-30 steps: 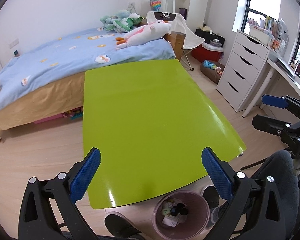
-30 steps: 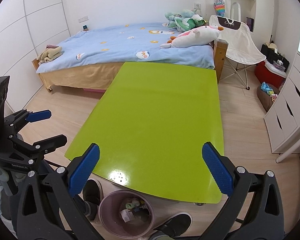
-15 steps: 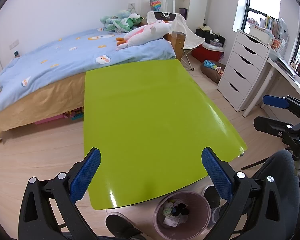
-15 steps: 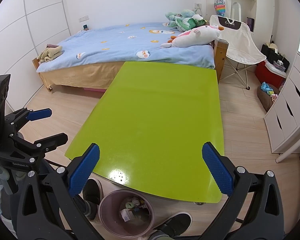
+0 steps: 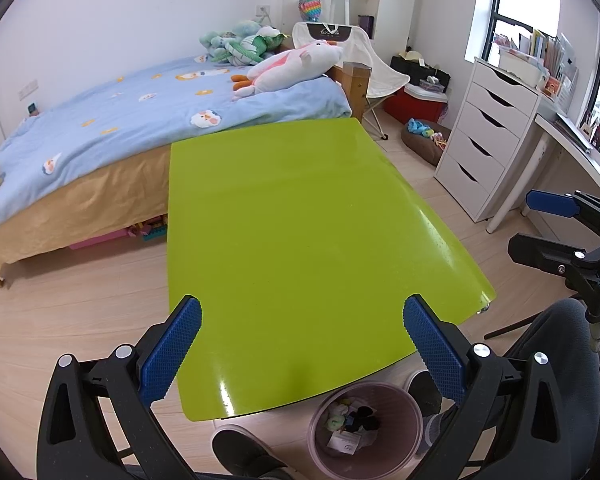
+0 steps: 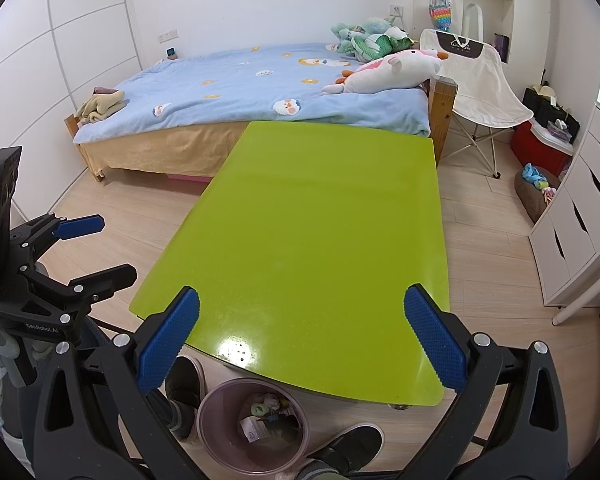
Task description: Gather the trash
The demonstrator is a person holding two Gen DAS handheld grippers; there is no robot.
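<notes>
A bare lime-green table (image 5: 300, 240) fills the middle of both views (image 6: 320, 248). A pink trash bin (image 5: 366, 428) stands on the floor under the table's near edge, with crumpled paper and dark scraps inside; it also shows in the right wrist view (image 6: 254, 424). My left gripper (image 5: 300, 340) is open and empty above the table's near edge. My right gripper (image 6: 302, 336) is open and empty too. Each gripper shows in the other's view: the right one (image 5: 556, 224) at the right, the left one (image 6: 80, 248) at the left.
A bed (image 5: 100, 140) with a blue cover and plush toys (image 5: 288, 68) stands behind the table. A white drawer unit (image 5: 488, 140) and a desk are at the right. A folding chair (image 6: 480, 80) is by the bed. The person's shoes (image 6: 348, 452) flank the bin.
Both views have shifted very slightly; the grippers stay open and empty above the table. Nothing else has moved.
</notes>
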